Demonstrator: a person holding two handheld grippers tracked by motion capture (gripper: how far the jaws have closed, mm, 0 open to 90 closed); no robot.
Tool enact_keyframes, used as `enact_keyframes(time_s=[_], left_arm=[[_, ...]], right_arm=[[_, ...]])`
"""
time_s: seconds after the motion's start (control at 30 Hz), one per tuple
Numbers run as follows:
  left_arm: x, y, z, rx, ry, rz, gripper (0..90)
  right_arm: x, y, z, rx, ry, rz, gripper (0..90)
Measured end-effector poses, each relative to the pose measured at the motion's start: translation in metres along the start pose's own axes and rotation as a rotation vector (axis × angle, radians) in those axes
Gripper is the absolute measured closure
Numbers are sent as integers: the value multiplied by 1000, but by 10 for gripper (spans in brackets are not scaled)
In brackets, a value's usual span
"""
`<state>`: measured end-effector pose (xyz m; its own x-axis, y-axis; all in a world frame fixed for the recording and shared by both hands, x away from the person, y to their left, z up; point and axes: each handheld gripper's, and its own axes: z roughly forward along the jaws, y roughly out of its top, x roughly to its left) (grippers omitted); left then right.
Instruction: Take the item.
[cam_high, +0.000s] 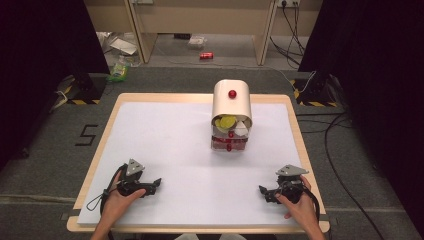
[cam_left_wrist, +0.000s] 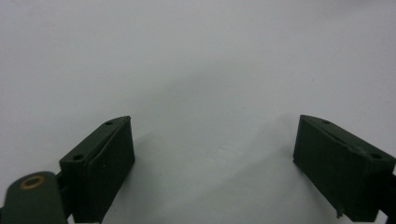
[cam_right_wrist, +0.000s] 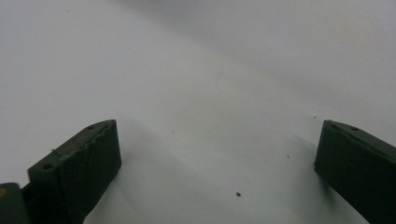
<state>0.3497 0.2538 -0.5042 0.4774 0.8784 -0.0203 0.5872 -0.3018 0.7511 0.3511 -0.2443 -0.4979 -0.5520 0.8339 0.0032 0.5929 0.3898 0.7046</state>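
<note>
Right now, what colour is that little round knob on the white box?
Red. The knob on the white box shows best in the high view.

White-topped table (cam_high: 165, 145) bears a domed container (cam_high: 231, 115).

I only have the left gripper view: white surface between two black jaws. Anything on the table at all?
Observer: Yes. A cream domed container with a red knob stands at the far middle of the table.
Operator: What's in it?
Observer: Its near side is open: yellow pieces above, red trays with a 6 below.
Operator: Where's the right gripper?
Observer: The right gripper rests near the front right edge, jaws wide apart; nothing between them in its own view.
</note>
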Motion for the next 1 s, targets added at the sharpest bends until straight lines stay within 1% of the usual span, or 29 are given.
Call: enact_keyframes(time_s=[0.07,0.1,0.13,0.17,0.2,0.23,0.27,0.3,0.33,0.37,0.4,0.43,0.47,0.5,0.53,0.57,0.6,0.7,0.73,0.77,0.83,0.93,1.0], left_arm=[[0,0,0,0,0,0,116],[0,0,0,0,0,0,116],[0,0,0,0,0,0,116],[0,0,0,0,0,0,116],[0,0,0,0,0,0,116],[0,0,0,0,0,0,116],[0,0,0,0,-1,0,116],[0,0,0,0,-1,-1,116],[0,0,0,0,-1,0,116],[0,0,0,0,-1,0,116],[0,0,0,0,-1,0,116],[0,0,0,0,-1,0,116],[0,0,0,0,-1,0,116],[0,0,0,0,-1,0,116],[0,0,0,0,-1,0,116],[0,0,0,0,-1,0,116],[0,0,0,0,-1,0,116],[0,0,0,0,-2,-1,116],[0,0,0,0,-2,-1,116],[0,0,0,0,-3,-1,116],[0,0,0,0,-3,-2,116],[0,0,0,0,-2,-1,116],[0,0,0,0,-3,-1,116]], right_arm=[[0,0,-1,-4,-2,7,37],[-2,0,-2,-17,-2,6,87],[-3,0,-2,-29,0,0,174],[-2,0,-4,-40,4,2,225],[-2,1,-4,-53,12,-13,186],[-2,1,-4,-53,12,-13,186],[-1,2,-5,-61,15,-10,125],[3,5,-8,-82,12,-25,192],[5,7,-9,-95,17,-42,181],[8,8,-10,-102,27,-45,138],[8,8,-10,-102,27,-45,138],[12,12,-13,-127,33,-68,176],[14,15,-14,-137,40,-73,157],[14,15,-14,-137,40,-73,157],[17,17,-15,-148,41,-75,151],[19,20,-15,-158,44,-76,169],[24,26,-16,-172,51,-88,155],[30,36,-17,-186,66,-104,162],[30,36,-17,-186,66,-104,162],[33,42,-18,-196,72,-118,164],[34,44,-19,-199,75,-118,164],[37,55,-23,-219,76,-145,170],[39,58,-24,-222,80,-139,171]])
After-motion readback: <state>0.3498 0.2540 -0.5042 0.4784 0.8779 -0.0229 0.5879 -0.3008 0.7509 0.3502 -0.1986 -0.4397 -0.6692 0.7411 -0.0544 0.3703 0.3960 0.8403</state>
